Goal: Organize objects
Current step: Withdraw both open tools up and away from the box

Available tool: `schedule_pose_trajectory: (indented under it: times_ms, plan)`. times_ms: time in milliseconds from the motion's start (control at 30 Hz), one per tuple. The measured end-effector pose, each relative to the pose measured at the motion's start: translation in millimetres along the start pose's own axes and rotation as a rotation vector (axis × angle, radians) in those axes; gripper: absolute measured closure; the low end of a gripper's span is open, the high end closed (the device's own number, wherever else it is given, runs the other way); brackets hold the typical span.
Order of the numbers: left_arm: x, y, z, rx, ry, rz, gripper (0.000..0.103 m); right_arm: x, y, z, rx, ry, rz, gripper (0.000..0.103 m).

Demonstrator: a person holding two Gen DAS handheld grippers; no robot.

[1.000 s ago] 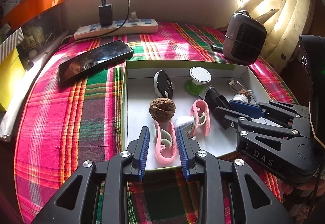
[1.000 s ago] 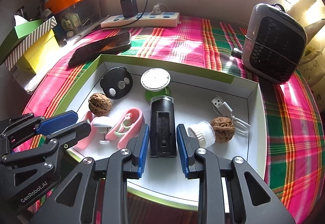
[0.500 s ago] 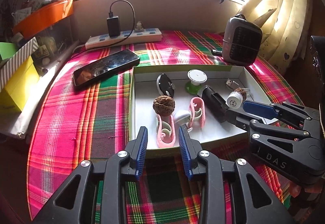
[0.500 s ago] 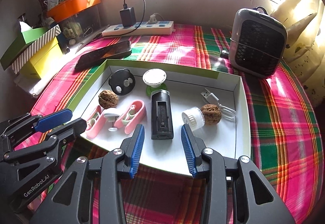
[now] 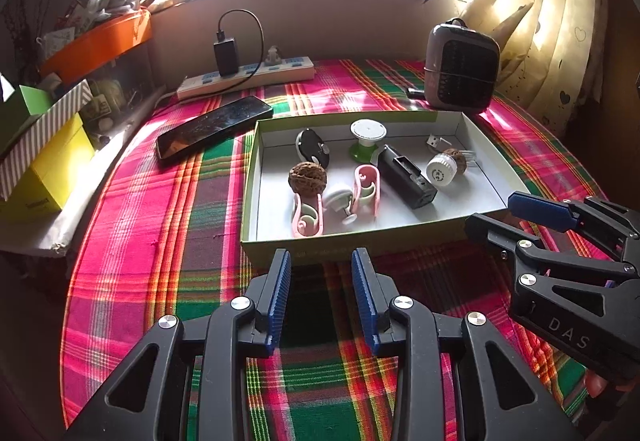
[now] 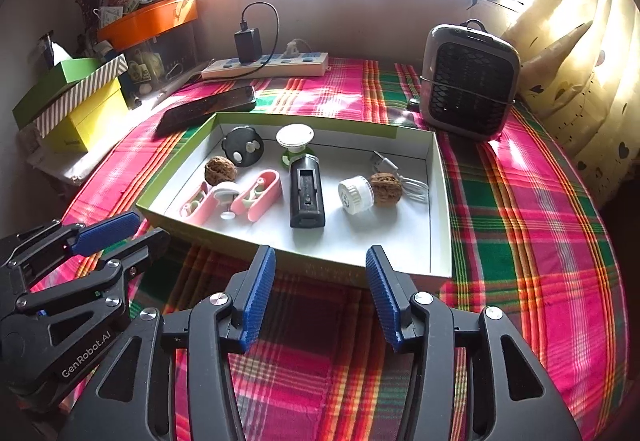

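Observation:
A shallow green-edged white box (image 5: pixel 496 177) (image 6: pixel 438 201) sits on the plaid cloth. It holds two walnuts (image 5: pixel 307 179) (image 6: pixel 385 189), two pink clips (image 5: pixel 366 189) (image 6: pixel 256 195), a black block (image 5: pixel 406 177) (image 6: pixel 306 191), a white cap (image 5: pixel 440 170) (image 6: pixel 354 193), a black disc (image 5: pixel 312 147) (image 6: pixel 242 146), a white-topped green spool (image 5: pixel 367 139) (image 6: pixel 295 143) and a USB cable (image 6: pixel 404 177). My left gripper (image 5: pixel 322 261) is open and empty, just before the box's near wall. My right gripper (image 6: pixel 320 265) is open and empty, also short of the box.
A black phone (image 5: pixel 214 124) lies left of the box. A power strip with a charger (image 5: pixel 244 77) lies at the back. A small heater (image 6: pixel 468 81) stands at the back right. Boxes (image 6: pixel 76 105) are stacked at the left, curtains at the right.
Both grippers have pulled back out of the box toward the near side and risen. The right jaws have opened wider. Everything in the box has stayed put.

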State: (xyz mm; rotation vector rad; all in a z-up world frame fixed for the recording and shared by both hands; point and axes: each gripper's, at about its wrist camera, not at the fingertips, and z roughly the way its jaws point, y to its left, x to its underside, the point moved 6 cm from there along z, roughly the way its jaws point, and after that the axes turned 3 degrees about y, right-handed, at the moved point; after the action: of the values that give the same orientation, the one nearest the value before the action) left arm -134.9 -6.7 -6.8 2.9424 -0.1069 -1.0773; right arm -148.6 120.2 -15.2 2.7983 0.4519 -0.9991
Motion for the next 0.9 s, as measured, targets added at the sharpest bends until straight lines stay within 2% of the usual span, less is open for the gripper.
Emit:
schedule_pose_trajectory:
  times_ms: [133, 233, 633, 767, 900]
  plan:
    - [13, -6, 6, 0.022, 0.04, -0.013, 0.073, 13, -6, 2, 0.003, 0.022, 0.023, 0.053]
    - [23, -6, 10, 0.004, 0.064, -0.016, 0.073, 21, -9, 6, 0.013, 0.047, 0.024, 0.053]
    - [36, -11, 19, -0.019, 0.084, -0.05, 0.073, 42, -22, 16, 0.063, 0.097, 0.042, 0.048]
    - [36, -11, 20, -0.026, 0.071, -0.075, 0.069, 43, -27, 16, 0.077, 0.087, 0.052, 0.04]
    - [36, -13, 20, -0.053, 0.066, -0.084, 0.067, 43, -31, 16, 0.083, 0.084, 0.06, 0.035]
